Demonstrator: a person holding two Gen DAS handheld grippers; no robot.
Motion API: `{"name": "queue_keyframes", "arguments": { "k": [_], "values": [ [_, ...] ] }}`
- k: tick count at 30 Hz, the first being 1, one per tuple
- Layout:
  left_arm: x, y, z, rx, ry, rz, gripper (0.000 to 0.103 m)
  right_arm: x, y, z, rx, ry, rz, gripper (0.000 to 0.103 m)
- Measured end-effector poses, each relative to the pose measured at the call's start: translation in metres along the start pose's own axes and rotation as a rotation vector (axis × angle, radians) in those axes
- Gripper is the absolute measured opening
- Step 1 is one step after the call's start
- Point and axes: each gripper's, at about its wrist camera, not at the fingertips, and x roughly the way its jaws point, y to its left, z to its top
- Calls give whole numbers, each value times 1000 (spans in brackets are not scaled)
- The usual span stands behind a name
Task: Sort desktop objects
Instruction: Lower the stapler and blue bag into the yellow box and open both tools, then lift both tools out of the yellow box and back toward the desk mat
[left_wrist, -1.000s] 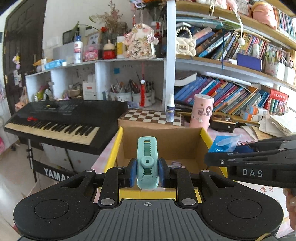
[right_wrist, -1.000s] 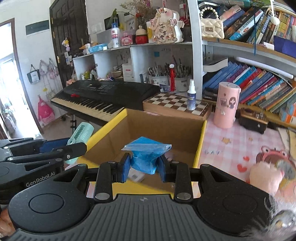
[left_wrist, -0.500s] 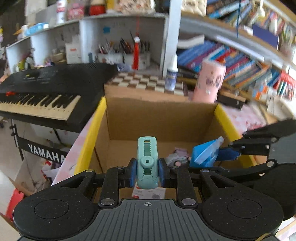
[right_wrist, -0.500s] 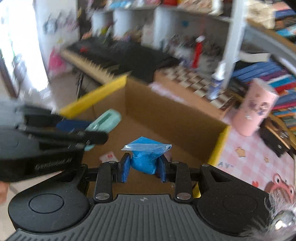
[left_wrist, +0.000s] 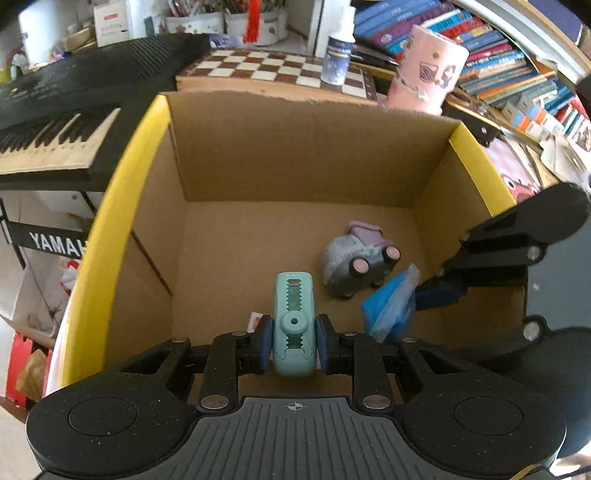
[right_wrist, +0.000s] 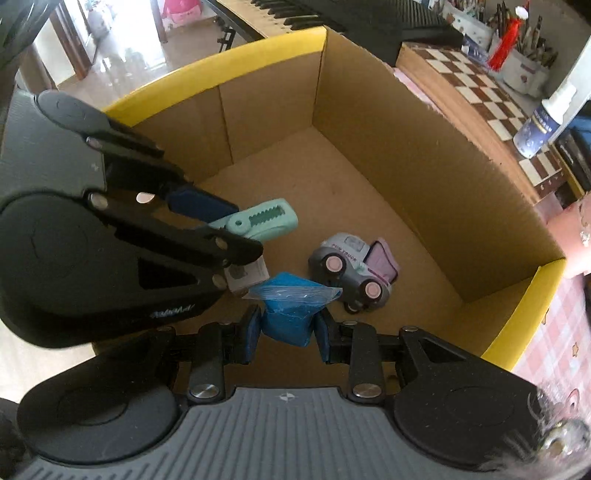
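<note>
Left claw (left_wrist: 293, 345) grips the stiff, light clip (left_wrist: 294, 325) mid-body; right claw (right_wrist: 288, 336) pinches the soft, slippery bag (right_wrist: 290, 306) below its neck; box (left_wrist: 295, 155) beneath both.

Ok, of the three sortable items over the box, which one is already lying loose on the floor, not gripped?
The grey toy truck, tipped on its side. The mint clip sits clamped in the left gripper, and the blue bag in the right gripper.

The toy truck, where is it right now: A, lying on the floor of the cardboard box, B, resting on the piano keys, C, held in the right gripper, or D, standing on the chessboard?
A: the toy truck lies tipped on the floor of the cardboard box, wheels showing, while the right gripper holds a blue bag instead.
</note>
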Motion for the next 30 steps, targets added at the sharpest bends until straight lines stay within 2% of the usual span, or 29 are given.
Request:
{"name": "queue_keyframes", "arguments": {
  "k": [4,7,10,16,19,25,30],
  "values": [
    [-5,-6,-1,32,-40,9,26,2,-2,-4,10,-8,-15,30],
    [-25,-7,-5,37,-118,7,33,-8,-2,-11,41,-56,-34,36],
    [-52,-8,-13,16,-224,8,33,-27,0,-19,76,-138,-60,38],
    [-107,-5,-28,-29,-404,45,33,-85,7,-48,181,-376,-132,41],
    [-131,-2,-39,-59,-477,87,41,-109,21,-68,249,-482,-203,41],
    [-155,3,-67,-110,-550,144,44,-148,38,-110,429,-646,-328,41],
    [-164,-1,-94,-117,-564,176,49,-157,63,-146,506,-695,-409,41]
  ]
}}
